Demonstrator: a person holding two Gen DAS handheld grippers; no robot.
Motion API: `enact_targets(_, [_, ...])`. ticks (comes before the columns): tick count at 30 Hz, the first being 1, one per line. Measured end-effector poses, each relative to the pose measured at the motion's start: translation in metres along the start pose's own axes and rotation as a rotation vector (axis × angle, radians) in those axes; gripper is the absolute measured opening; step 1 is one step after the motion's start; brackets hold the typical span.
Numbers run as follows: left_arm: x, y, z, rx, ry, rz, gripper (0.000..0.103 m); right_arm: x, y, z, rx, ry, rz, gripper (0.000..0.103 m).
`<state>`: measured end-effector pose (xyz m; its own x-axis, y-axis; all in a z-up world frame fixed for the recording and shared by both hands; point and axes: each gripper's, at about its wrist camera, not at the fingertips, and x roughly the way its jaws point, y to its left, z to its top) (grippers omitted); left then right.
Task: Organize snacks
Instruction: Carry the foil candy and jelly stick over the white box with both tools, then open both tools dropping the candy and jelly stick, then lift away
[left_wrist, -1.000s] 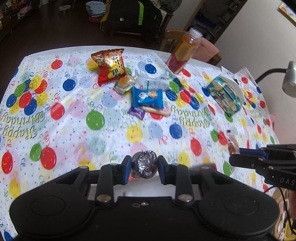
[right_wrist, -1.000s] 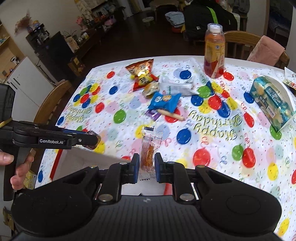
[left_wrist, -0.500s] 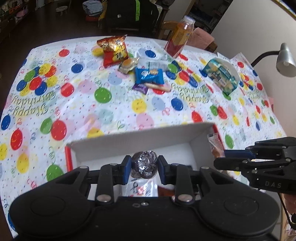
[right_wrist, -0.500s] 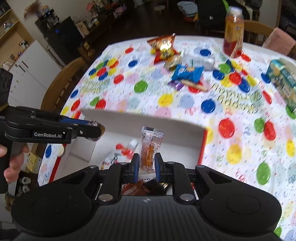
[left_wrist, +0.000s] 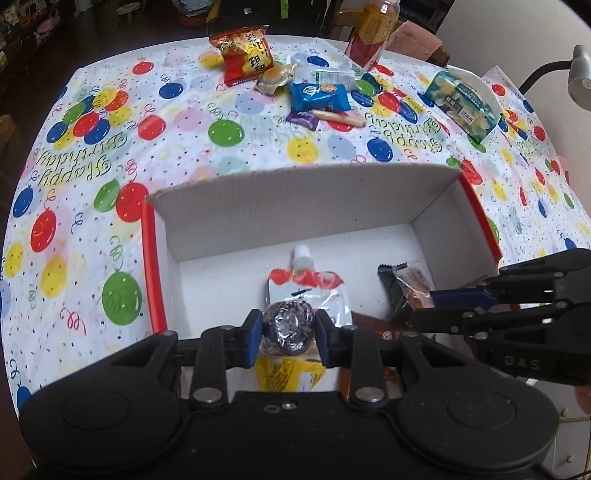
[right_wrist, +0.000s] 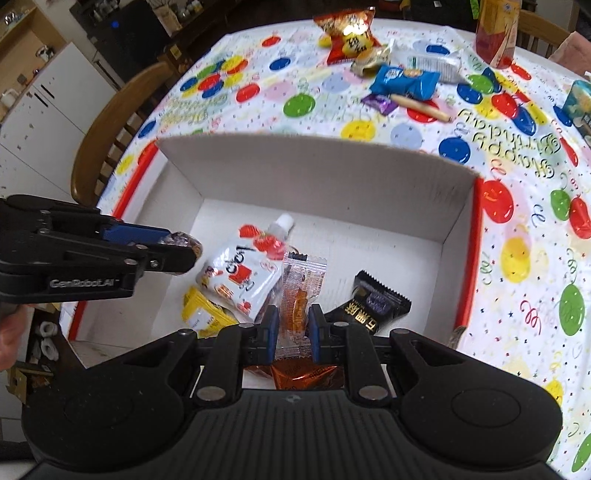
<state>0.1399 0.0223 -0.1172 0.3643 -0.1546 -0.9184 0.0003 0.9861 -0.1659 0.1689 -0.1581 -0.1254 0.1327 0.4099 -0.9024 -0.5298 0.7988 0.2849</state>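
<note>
Grippers have been carried over the box (left_wrist: 295, 199): left gripper (left_wrist: 288, 334) clamps a foil sweet (left_wrist: 288, 328), right gripper (right_wrist: 291, 332) an orange sachet (right_wrist: 299, 291), ready for release.

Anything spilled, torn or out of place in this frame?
Nothing stands out. Left gripper holds a foil ball and right gripper a clear packet, both over the box. The pouch and packets inside lie loose but intact; no spill shows.
</note>
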Motion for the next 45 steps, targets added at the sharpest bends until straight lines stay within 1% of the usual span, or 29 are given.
enact_targets(5, [0.002,-0.003,-0.01,0.027,-0.01,0.038,0.028,0.013,0.001,-0.004,0.001,0.019,-0.006,0.017])
enact_targets(12, [0.01,-0.001,-0.02,0.015,0.011,0.039,0.028,0.017,0.002,-0.007,0.009,0.019,-0.01,0.017])
enact_targets(14, [0.011,-0.003,-0.021,0.025,0.007,0.049,0.028,0.017,0.002,-0.008,0.007,0.017,-0.012,0.017])
enact_targets(21, [0.01,-0.005,-0.021,0.026,0.003,0.052,0.028,0.014,0.003,-0.007,0.012,0.014,-0.01,0.018])
enact_targets(26, [0.009,-0.005,-0.021,0.011,-0.002,0.042,0.036,0.01,0.002,-0.007,0.028,0.015,-0.001,0.021])
enact_targets(28, [0.008,-0.005,-0.021,0.013,-0.004,0.036,0.038,0.008,0.002,-0.008,0.03,0.006,-0.003,0.028])
enact_targets(30, [0.006,-0.006,-0.02,0.015,-0.01,0.032,0.044,0.004,0.002,-0.008,0.031,-0.009,-0.006,0.033])
enact_targets(31, [0.005,-0.007,-0.021,0.018,-0.017,0.031,0.053,0.002,0.002,-0.008,0.031,-0.014,-0.007,0.038])
enact_targets(32, [0.003,-0.008,-0.02,0.021,-0.027,0.033,0.061,0.0,0.003,-0.008,0.032,-0.02,-0.007,0.041])
enact_targets(34, [-0.002,-0.01,-0.02,0.03,-0.046,0.039,0.065,-0.005,0.004,-0.007,0.03,-0.033,-0.003,0.048])
enact_targets(36, [-0.005,-0.011,-0.019,0.03,-0.054,0.033,0.067,-0.01,0.005,-0.007,0.025,-0.043,-0.001,0.05])
enact_targets(38, [-0.009,-0.011,-0.018,0.026,-0.063,0.024,0.07,-0.015,0.006,-0.007,0.021,-0.052,-0.001,0.051])
enact_targets(39, [-0.011,-0.012,-0.018,0.027,-0.07,0.023,0.072,-0.018,0.007,-0.007,0.018,-0.056,0.0,0.056])
enact_targets(40, [-0.013,-0.012,-0.017,0.029,-0.078,0.023,0.074,-0.02,0.007,-0.007,0.015,-0.061,0.002,0.063])
enact_targets(41, [-0.016,-0.013,-0.017,0.031,-0.085,0.022,0.076,-0.023,0.008,-0.007,0.014,-0.065,0.005,0.066])
enact_targets(42, [-0.018,-0.013,-0.017,0.032,-0.092,0.02,0.076,-0.026,0.008,-0.007,0.014,-0.068,0.008,0.068])
enact_targets(45, [-0.025,-0.014,-0.016,0.038,-0.108,0.01,0.079,-0.037,0.009,-0.007,0.01,-0.083,0.007,0.07])
